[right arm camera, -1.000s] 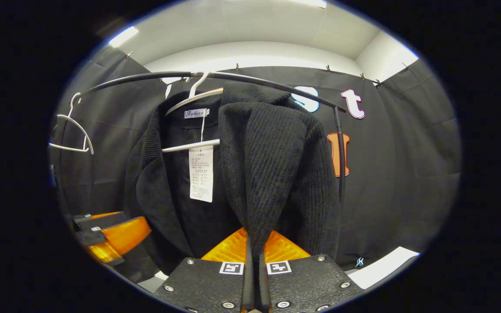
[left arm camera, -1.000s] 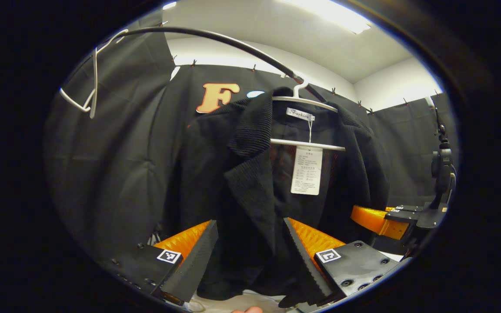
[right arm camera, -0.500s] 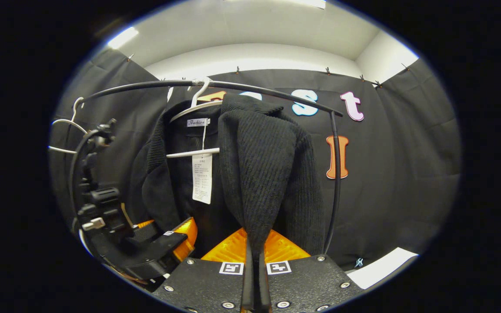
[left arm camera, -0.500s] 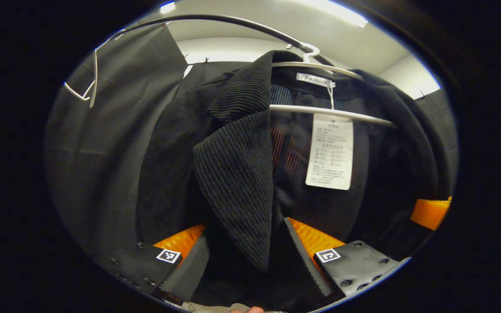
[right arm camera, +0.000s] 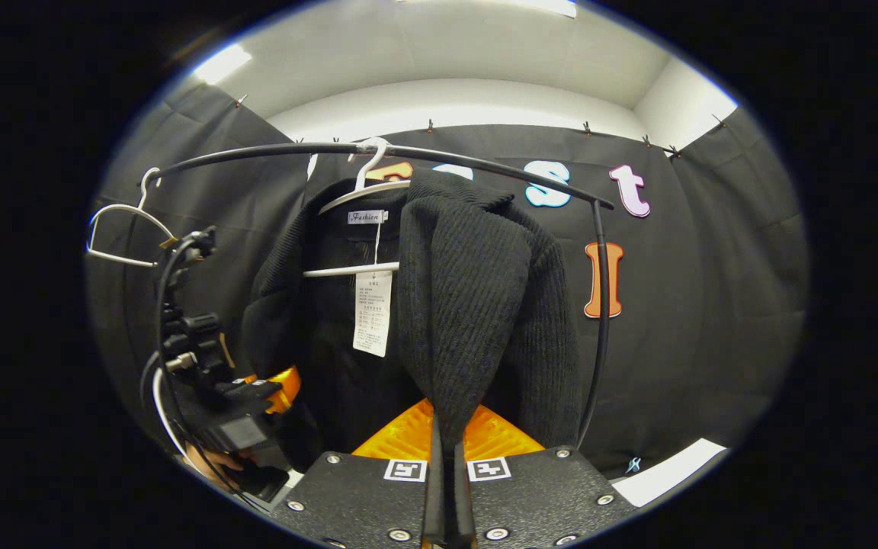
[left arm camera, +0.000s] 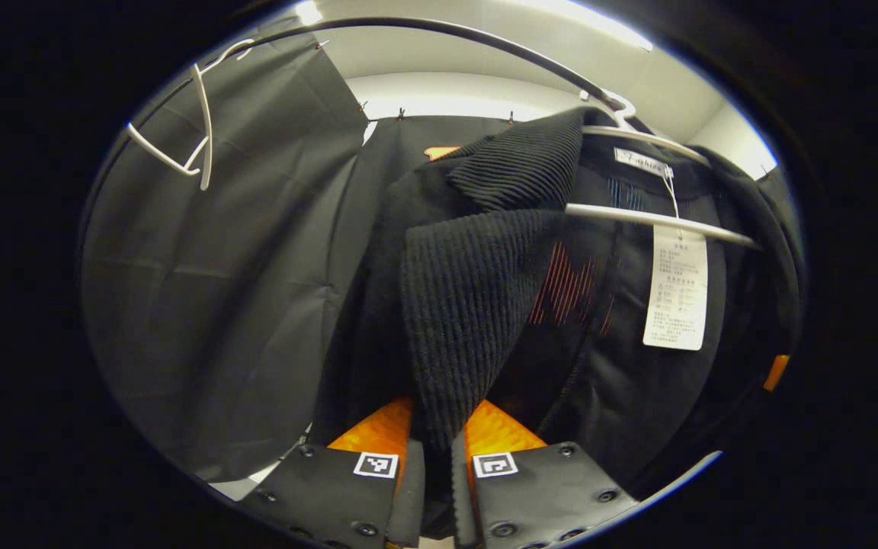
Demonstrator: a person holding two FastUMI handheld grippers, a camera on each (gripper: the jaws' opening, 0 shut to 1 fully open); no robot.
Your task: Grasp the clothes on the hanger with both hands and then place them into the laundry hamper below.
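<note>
A black ribbed jacket (left arm camera: 477, 305) hangs on a white hanger (left arm camera: 660, 221) from the black rail (left arm camera: 439, 30). In the left gripper view my left gripper (left arm camera: 437, 473) is shut on the lower edge of one lapel. In the right gripper view the same jacket (right arm camera: 477, 305) hangs from its hanger (right arm camera: 351, 269), and my right gripper (right arm camera: 447, 473) is shut on the bottom of the other lapel. The left gripper (right arm camera: 256, 396) also appears at the lower left there, against the jacket's far side. A white paper tag (right arm camera: 372, 313) dangles inside the jacket.
An empty white hanger (right arm camera: 123, 229) hangs at the rail's left end, also seen as the spare hanger (left arm camera: 180, 145). The rail's upright post (right arm camera: 599, 320) stands just right of the jacket. A pale floor strip (right arm camera: 668, 469) lies at lower right.
My left gripper moved in on the lapel and its fingers went from wide open to shut on it. The right gripper kept its hold and barely moved.
</note>
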